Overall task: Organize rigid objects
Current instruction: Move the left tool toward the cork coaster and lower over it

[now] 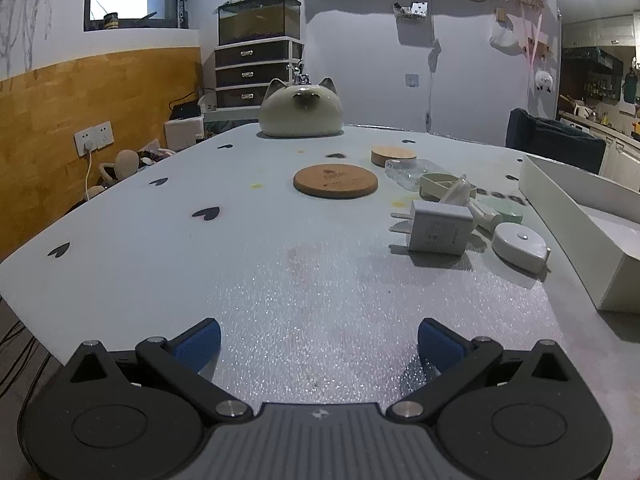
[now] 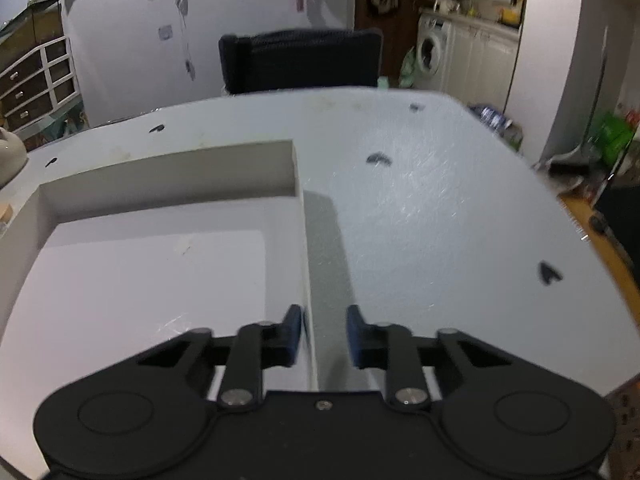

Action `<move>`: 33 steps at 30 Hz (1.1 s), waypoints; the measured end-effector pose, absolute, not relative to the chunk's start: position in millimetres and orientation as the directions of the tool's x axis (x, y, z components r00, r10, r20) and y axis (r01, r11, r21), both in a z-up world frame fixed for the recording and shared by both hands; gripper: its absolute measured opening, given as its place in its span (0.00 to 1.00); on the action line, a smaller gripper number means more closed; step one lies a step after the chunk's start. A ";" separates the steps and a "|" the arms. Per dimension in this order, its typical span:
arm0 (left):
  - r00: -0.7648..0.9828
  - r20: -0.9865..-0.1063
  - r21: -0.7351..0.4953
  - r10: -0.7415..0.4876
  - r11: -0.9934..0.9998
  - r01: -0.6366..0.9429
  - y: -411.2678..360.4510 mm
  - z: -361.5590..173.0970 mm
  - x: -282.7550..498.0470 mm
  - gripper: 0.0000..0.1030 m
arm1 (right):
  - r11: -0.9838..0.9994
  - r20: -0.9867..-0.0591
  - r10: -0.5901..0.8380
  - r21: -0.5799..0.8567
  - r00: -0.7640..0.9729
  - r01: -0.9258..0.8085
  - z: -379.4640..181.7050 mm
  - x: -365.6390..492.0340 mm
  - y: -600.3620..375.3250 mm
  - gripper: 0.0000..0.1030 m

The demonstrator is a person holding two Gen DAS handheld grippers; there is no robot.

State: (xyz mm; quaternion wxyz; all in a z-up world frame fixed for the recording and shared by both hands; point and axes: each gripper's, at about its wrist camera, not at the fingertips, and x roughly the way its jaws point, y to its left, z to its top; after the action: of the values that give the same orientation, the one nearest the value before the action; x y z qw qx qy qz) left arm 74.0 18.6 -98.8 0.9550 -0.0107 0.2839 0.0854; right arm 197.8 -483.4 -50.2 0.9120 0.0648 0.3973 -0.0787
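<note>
Right wrist view is showing the shallow white rectangular box (image 2: 160,208) lying empty, right gripper (image 2: 323,336) straddling its wall with narrowed fingers not pressing it, while the left gripper (image 1: 319,344) is hovering spread wide and the white plug adapter (image 1: 438,229) and round cork coaster (image 1: 335,181) are waiting unsorted.

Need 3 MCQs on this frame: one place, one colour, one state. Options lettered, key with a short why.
1. Where does the cork coaster lie relative to the white charger?
A. farther up the table, to its left
B. on top of it
C. inside the white box

2. What colour are the left gripper finger pads?
A. red
B. blue
C. yellow

3. How does the right gripper stand at the white box?
A. clamped on a charger
B. wide open over bare table
C. narrowed, its fingers either side of the box's right wall

Key: 1 A, the coaster sits beyond and left of the charger. 2 B, both pads show blue. 3 C, the wall's edge runs up between the fingers; contact can't be told.
</note>
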 end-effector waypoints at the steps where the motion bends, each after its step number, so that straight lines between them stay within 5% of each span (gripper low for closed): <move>1: 0.826 -0.540 0.029 0.159 0.985 -0.171 18.3 -99.3 74.0 1.00 | 0.980 -0.741 -0.085 0.057 0.666 0.189 -51.3 199.1 -482.7 0.14; 4: 0.833 -0.529 0.029 0.160 0.985 -0.171 17.5 -100.5 74.7 1.00 | 0.985 -0.744 -0.077 0.048 0.664 0.167 -54.3 200.7 -478.3 0.07; 14: 0.830 -0.547 0.019 0.111 0.993 -0.120 22.4 -95.4 90.1 1.00 | 0.988 -0.714 -0.108 0.002 0.691 0.157 -59.2 193.2 -472.5 0.08; 22: 0.888 -0.418 0.071 0.191 0.982 -0.178 42.8 -59.9 141.5 1.00 | 0.989 -0.708 -0.097 0.008 0.700 0.145 -60.1 192.8 -474.7 0.07; 33: 0.826 -0.555 0.191 0.104 0.982 0.005 37.9 -80.8 259.7 1.00 | 0.989 -0.705 -0.080 0.029 0.704 0.142 -62.4 193.7 -477.4 0.07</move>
State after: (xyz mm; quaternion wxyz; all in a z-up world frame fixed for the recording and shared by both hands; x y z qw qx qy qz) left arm 259.7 37.9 -80.8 0.9509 0.0926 0.2941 0.0259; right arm 193.7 -477.4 -62.4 0.9222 0.0407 0.3798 -0.0604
